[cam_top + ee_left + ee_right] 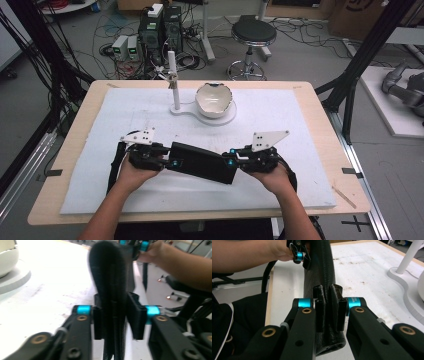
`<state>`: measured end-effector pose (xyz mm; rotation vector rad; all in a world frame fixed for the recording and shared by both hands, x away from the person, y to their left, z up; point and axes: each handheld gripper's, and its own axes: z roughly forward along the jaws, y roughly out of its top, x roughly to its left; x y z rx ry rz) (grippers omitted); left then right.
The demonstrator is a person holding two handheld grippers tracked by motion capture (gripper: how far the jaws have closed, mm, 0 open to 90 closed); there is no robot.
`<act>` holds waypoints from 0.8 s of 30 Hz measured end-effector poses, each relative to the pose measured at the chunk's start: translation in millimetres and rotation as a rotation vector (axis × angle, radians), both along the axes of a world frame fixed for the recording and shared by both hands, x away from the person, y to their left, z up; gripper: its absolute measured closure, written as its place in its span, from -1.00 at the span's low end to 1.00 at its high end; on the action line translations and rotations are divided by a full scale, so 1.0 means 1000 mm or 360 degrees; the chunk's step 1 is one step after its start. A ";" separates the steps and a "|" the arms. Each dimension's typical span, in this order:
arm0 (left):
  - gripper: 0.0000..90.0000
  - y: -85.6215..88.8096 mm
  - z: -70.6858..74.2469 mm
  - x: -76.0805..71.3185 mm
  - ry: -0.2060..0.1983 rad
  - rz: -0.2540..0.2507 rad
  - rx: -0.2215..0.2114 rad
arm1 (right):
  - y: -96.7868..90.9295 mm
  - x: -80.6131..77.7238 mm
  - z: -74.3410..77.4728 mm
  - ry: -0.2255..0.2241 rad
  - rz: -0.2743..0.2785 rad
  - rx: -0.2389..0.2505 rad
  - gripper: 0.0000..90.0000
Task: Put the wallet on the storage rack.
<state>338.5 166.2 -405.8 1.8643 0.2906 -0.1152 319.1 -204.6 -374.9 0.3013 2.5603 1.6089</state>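
- Where the two forearms come in at the near edge of the tabletop (75,150): one black gripper in each hand.
- Left gripper (161,156) (113,315) on the left end of a long black case (202,162) (111,290) (319,277), fingers (136,312) pinching that end from both sides.
- Right gripper (231,159) (329,307) on the other end of the same case, fingers (320,307) pinching it too, with the soft side pushed in a little between them.
- Black case held across, between the two grippers, over the white mat (300,120) near the front; left end a bit farther back than the right end.
- Can't tell if the case is touching the mat or just above it.
- Grey three-cornered plate on top of each gripper.
- Brown specks and smudges on the white mat near the case, seen in the right gripper view.
- Farther back, near the middle of the mat: a flat white base (186,108) with a thin white post (174,82) standing up on one end.
- On the round end of that base: a white bowl (214,99) with a broken-looking, jagged rim, just beside the post.
- Past the far edge of the tabletop, on the floor: a round black stool (253,33), black computer boxes (161,29) and lots of tangled cables.
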 end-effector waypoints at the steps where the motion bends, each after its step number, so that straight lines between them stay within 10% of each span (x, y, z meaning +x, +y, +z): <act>1: 0.63 0.000 0.001 0.000 0.0013 0.0002 0.0010 | -0.001 0.001 0.000 0.0006 -0.0003 -0.0002 0.87; 8: 0.69 -0.003 0.013 -0.008 0.0009 0.0022 0.0059 | -0.005 0.003 -0.006 0.0042 -0.0034 0.0073 0.76; 13: 0.69 -0.002 0.024 -0.013 -0.0038 0.0066 0.0129 | -0.019 0.000 -0.001 0.0017 -0.0176 0.0193 0.20; 24: 0.69 0.006 0.080 0.002 -0.0136 0.0227 0.0284 | -0.045 -0.013 -0.005 -0.0011 -0.0362 0.0173 -0.17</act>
